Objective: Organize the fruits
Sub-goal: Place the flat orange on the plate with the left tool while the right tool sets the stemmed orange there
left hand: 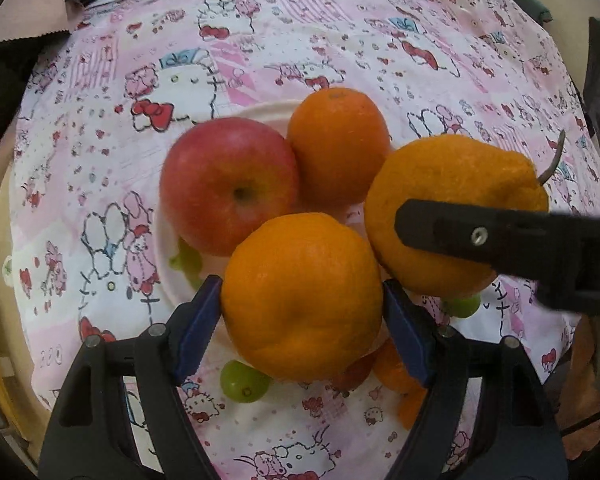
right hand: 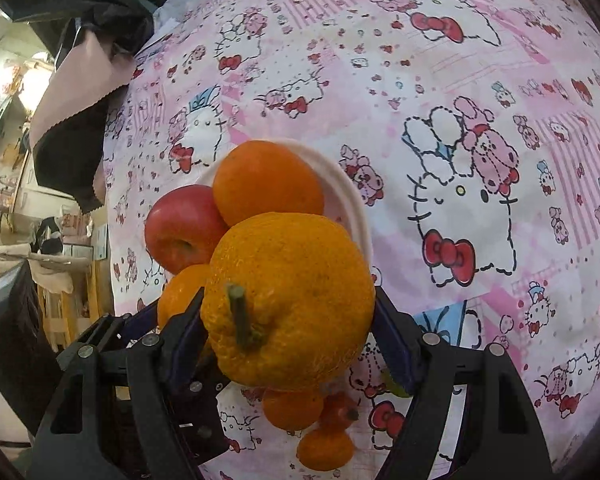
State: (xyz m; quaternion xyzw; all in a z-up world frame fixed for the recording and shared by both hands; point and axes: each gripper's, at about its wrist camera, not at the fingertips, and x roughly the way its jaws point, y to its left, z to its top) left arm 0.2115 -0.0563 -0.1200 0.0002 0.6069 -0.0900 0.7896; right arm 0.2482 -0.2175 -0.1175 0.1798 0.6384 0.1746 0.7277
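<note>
My left gripper (left hand: 302,304) is shut on a smooth orange (left hand: 302,300), held over the near edge of a white plate (left hand: 256,114). On the plate lie a red apple (left hand: 228,184) and another orange (left hand: 338,146). My right gripper (right hand: 288,320) is shut on a bumpy orange with a stem (right hand: 288,300), held just right of the plate; it shows in the left wrist view (left hand: 448,184). The plate (right hand: 348,196), apple (right hand: 180,228) and plate orange (right hand: 266,180) lie beyond it. The left-held orange (right hand: 180,288) peeks at its left.
Green grapes (left hand: 244,382) and small orange fruits (right hand: 292,408) lie on the pink patterned tablecloth (right hand: 440,100) below the grippers. More green pieces (left hand: 186,258) lie on the plate. A dark cloth (right hand: 68,148) hangs at the table's far left edge.
</note>
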